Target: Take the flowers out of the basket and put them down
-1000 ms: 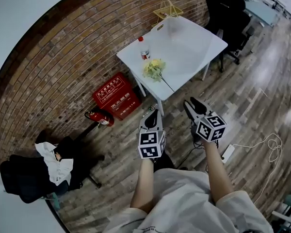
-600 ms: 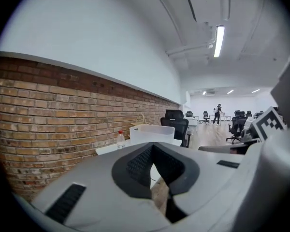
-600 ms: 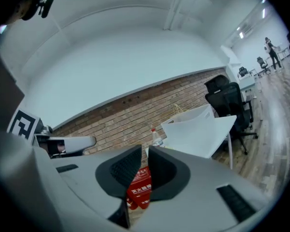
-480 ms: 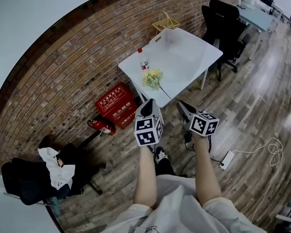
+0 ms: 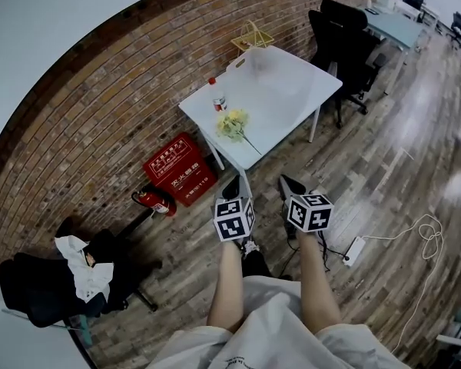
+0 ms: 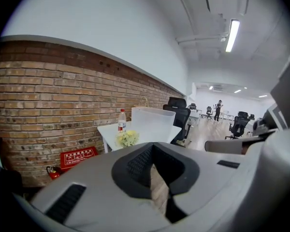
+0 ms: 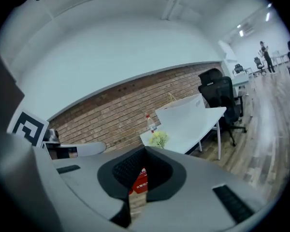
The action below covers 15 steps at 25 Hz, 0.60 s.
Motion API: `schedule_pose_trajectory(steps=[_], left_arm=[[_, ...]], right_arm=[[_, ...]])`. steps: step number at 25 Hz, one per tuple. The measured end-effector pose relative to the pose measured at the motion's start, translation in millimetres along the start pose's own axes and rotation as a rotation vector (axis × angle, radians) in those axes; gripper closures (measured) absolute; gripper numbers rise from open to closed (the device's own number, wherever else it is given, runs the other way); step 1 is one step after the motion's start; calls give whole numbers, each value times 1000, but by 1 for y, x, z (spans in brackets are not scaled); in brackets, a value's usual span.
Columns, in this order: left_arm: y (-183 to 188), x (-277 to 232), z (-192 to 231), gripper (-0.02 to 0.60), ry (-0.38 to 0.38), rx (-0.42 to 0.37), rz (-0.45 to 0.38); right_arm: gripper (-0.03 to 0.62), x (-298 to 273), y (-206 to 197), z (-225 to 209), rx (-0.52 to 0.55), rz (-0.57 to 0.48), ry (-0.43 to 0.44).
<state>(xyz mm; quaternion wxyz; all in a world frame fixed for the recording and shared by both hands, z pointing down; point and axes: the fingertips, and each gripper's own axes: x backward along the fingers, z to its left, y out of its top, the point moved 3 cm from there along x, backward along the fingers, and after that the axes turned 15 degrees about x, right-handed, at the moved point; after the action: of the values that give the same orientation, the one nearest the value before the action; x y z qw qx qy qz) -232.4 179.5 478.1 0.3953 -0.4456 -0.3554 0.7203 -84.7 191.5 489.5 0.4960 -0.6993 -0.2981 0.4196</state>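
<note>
The left hand-held gripper [image 5: 232,184] and the right hand-held gripper [image 5: 286,183] both have their jaws closed on nothing. In each gripper's own view its body cuts off the floor below. Well ahead of both, the flowers [image 5: 232,123] lie on the table [image 5: 292,91], their blooms blurring together. Just beyond them stands a bottle [image 5: 217,100], its label too small to read.

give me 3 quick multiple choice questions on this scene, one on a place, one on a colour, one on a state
1. Where is the red box?
A on a shelf
B on the floor by the brick wall
C on a chair

2. What colour is the bottle cap?
A red
B blue
C green

3. The flowers are:
A held in a gripper
B inside the basket
C lying on the table

Answers: B, it sits at the wall's foot; A, the head view shows a red top; C, the stem lies flat on the white top.
</note>
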Motion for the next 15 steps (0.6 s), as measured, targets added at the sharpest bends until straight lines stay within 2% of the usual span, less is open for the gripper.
schedule_pose_trajectory(steps=[4,15], left_arm=[[-2,9,-6,557,-13,-23,-11],[0,9,8,557,-4,-64,-16]], right_arm=[[595,6,-4,8,71,18,-1],[595,-8,-5,21,99,18,2]])
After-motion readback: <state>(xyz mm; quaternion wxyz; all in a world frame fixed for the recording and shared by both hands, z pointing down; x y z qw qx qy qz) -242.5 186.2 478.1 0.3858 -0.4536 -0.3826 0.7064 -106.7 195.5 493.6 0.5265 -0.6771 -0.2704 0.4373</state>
